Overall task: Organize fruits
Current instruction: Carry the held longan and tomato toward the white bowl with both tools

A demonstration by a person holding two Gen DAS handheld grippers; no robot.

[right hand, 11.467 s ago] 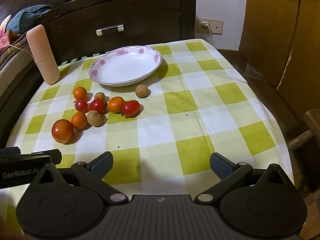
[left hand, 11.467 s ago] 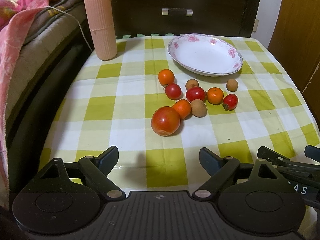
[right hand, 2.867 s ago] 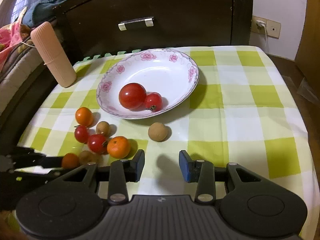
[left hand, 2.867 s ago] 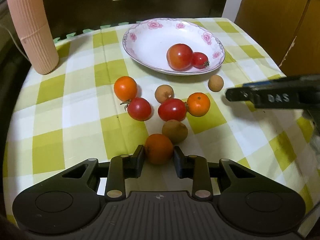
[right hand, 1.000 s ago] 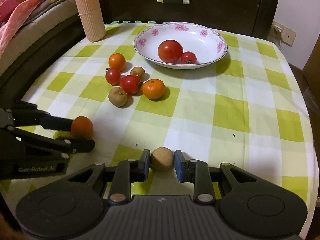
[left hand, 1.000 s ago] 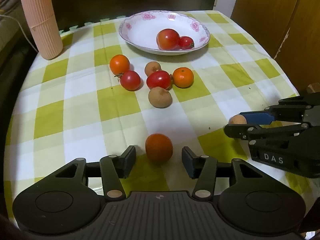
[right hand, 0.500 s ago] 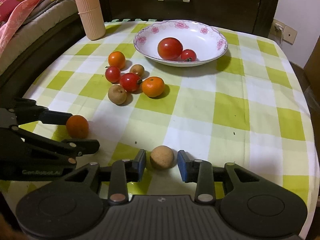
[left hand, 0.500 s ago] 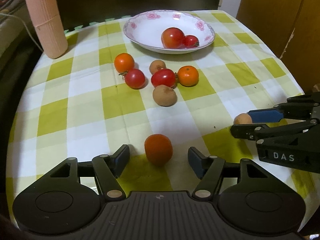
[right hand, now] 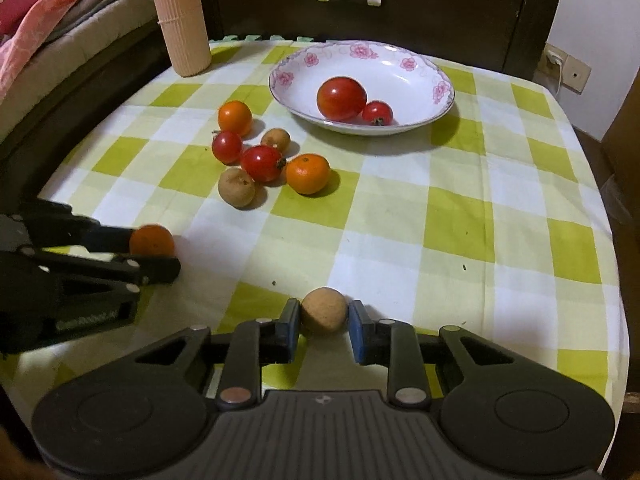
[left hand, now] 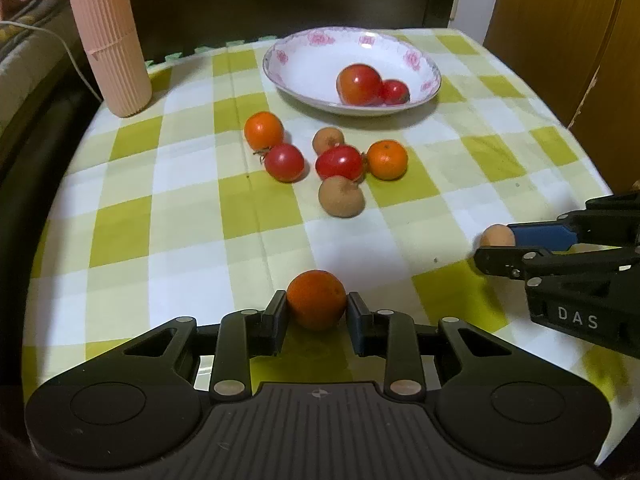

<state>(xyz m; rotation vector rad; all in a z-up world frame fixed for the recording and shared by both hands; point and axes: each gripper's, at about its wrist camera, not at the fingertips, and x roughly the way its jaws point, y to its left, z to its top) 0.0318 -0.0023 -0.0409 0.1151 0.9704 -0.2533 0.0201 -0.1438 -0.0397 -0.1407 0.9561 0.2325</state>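
1. A smooth round orange fruit [left hand: 316,299] is pinched by the left gripper [left hand: 317,312] over the checked cloth [left hand: 192,208].
2. A matte tan longan [right hand: 324,310] is bracketed by the right gripper [right hand: 324,326]; contact cannot be confirmed.
3. Two glossy tomatoes are held in the floral bowl [left hand: 292,76].

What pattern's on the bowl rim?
Pink flowers on the white bowl; clearest in the right wrist view.

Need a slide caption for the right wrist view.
Right gripper closes on a brown longan; two tomatoes in the plate.
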